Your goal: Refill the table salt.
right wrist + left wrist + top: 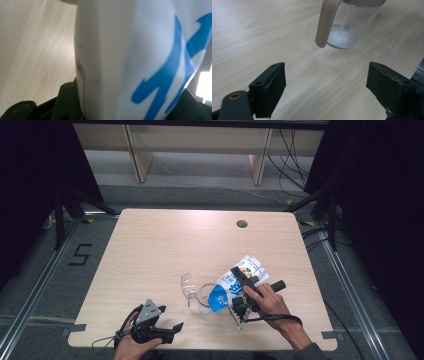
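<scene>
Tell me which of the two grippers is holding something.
The right gripper: its fingers clamp the white-and-blue bag, tilted over the clear pitcher. The left gripper is open.

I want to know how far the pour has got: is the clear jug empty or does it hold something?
Not empty: a little white powder lies on the clear jug's bottom, and the tipped white and blue pouch is over its mouth.

White carton (235, 282) with blue lettering, clear jug (344, 27) — beige handle, pale wood-grain table (165, 245), black claws.

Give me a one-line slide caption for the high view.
Right gripper tips a white-and-blue carton over a clear jug on the wooden table; left gripper rests open nearby.
</scene>
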